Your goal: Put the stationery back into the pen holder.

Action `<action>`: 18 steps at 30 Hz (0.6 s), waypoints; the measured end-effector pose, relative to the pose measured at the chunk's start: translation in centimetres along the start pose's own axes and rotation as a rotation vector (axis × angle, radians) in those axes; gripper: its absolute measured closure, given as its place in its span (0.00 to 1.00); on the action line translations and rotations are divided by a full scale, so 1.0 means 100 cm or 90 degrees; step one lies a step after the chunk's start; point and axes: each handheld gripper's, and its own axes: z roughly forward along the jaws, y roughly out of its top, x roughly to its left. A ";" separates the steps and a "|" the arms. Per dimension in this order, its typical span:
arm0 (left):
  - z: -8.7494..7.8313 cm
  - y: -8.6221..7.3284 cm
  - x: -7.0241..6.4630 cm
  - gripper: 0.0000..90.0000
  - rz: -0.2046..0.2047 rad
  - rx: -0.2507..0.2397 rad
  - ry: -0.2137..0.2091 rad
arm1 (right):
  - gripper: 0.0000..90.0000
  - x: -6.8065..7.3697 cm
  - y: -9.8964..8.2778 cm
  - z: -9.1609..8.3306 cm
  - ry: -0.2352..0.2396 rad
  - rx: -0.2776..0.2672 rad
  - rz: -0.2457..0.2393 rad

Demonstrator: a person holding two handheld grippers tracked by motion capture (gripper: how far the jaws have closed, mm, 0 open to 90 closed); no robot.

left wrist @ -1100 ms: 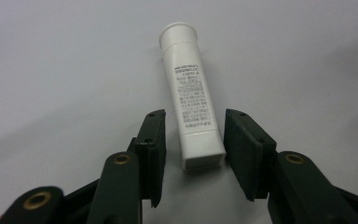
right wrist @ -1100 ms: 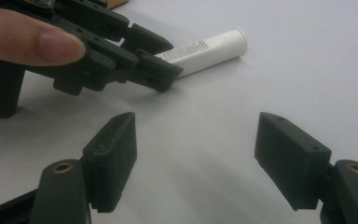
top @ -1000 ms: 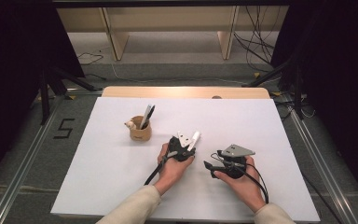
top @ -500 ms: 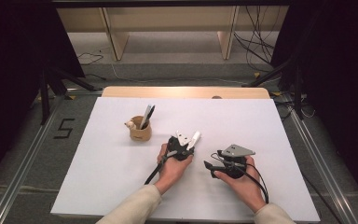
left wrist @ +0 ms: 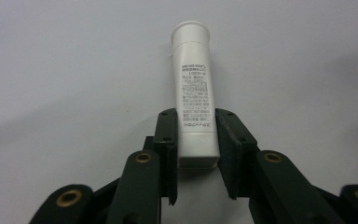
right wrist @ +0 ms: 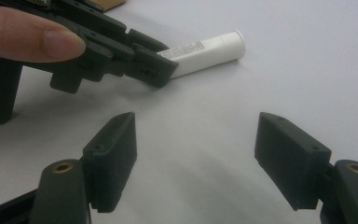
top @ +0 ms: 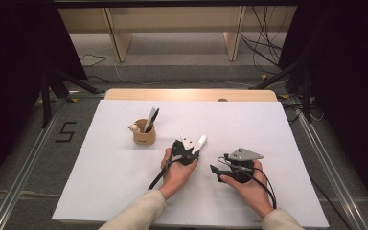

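A white tube (left wrist: pixel 195 93) with small black print is clamped at its flat crimped end between the jaws of my left gripper (left wrist: pixel 196 135), which is shut on it. In the high view the tube (top: pixel 200 142) points away to the right from the left gripper (top: pixel 193 149), near the table's middle. Its capped end lies low over the white table top (top: pixel 249 124). My right gripper (right wrist: pixel 196 149) stands open with nothing between its jaws, and faces the left gripper (right wrist: pixel 144 65) and the tube (right wrist: pixel 205 49). In the high view the right gripper (top: pixel 216 170) sits just right of the left hand.
A wooden cup (top: pixel 143 135) with pens and a small pale figure stands left of the left gripper. A finger (right wrist: pixel 28 32) rests on the left gripper's body. Beyond the table's far wooden edge (top: pixel 191 94) are floor cables and stands.
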 end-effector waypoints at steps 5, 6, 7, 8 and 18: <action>-0.002 0.000 0.000 0.79 0.002 0.002 -0.007 | 0.33 -0.001 0.000 -0.001 0.000 0.000 0.000; -0.003 0.000 0.000 0.79 0.006 0.000 -0.008 | 0.33 -0.001 0.000 -0.001 0.000 0.000 0.000; -0.004 0.000 0.000 0.79 0.007 0.000 -0.009 | 0.33 -0.001 0.000 -0.001 0.001 0.000 0.000; -0.004 0.000 0.000 0.79 0.007 0.000 -0.009 | 0.33 -0.001 0.000 -0.001 0.000 0.000 0.000; -0.018 -0.002 0.004 0.79 0.003 -0.012 -0.023 | 0.33 0.000 0.000 -0.001 0.001 -0.003 0.005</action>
